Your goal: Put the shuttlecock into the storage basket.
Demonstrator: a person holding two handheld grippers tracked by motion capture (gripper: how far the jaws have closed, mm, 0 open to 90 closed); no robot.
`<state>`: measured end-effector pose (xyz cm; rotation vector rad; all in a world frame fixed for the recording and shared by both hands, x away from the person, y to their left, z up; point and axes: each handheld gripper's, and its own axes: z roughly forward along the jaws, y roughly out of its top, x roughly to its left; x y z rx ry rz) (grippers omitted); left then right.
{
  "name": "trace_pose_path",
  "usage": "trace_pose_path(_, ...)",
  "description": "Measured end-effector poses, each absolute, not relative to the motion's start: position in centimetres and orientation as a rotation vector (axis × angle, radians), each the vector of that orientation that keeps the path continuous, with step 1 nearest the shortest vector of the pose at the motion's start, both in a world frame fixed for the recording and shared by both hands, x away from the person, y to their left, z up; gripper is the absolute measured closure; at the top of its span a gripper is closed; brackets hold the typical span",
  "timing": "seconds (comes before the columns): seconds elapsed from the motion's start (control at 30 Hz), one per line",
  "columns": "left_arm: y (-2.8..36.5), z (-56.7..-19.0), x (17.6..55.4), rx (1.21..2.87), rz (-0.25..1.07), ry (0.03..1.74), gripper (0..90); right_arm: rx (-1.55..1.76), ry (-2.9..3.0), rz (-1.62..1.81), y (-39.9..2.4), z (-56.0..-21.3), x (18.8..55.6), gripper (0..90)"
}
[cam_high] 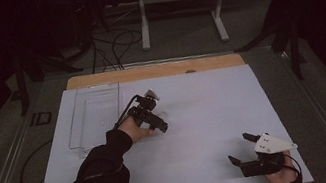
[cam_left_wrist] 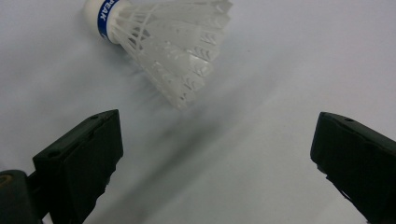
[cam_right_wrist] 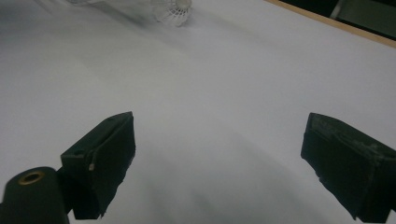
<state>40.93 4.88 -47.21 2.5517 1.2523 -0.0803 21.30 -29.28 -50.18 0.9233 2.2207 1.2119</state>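
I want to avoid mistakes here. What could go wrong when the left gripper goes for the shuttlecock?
1. The shuttlecock lies on its side ahead of the open left gripper, off to one jaw's side; that jaw may nudge it and roll it away.
2. Its skirt looks thin; a grip there may crush it.
3. The clear tray lies close beside the left gripper; a swing could knock it.

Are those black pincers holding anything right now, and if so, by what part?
Nothing is held. The left gripper stands open just short of a white shuttlecock lying on the table; the right gripper is open over bare table.
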Motion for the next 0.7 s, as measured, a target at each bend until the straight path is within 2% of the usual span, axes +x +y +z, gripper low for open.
trace_pose_path(0.27,4.8,-47.7,41.7,2.545,-0.073,1.296,3.1,0.925,2.231,1.206,-29.2,-50.2,21.3,10.0)
trace_pose_path(0.57,4.7,-48.3,42.4,2.512,-0.041,1.344,21.8,0.918,2.237,1.210,-29.2,-50.3,21.3,10.1)
trace_pose_path(0.67,4.7,-48.6,42.5,2.511,-0.059,1.350,23.3,0.919,2.237,1.208,-29.2,-50.3,21.3,10.1)
trace_pose_path(0.7,4.7,-49.0,42.6,2.511,-0.056,1.370,29.3,0.920,2.239,1.211,-29.2,-50.3,21.3,10.0)
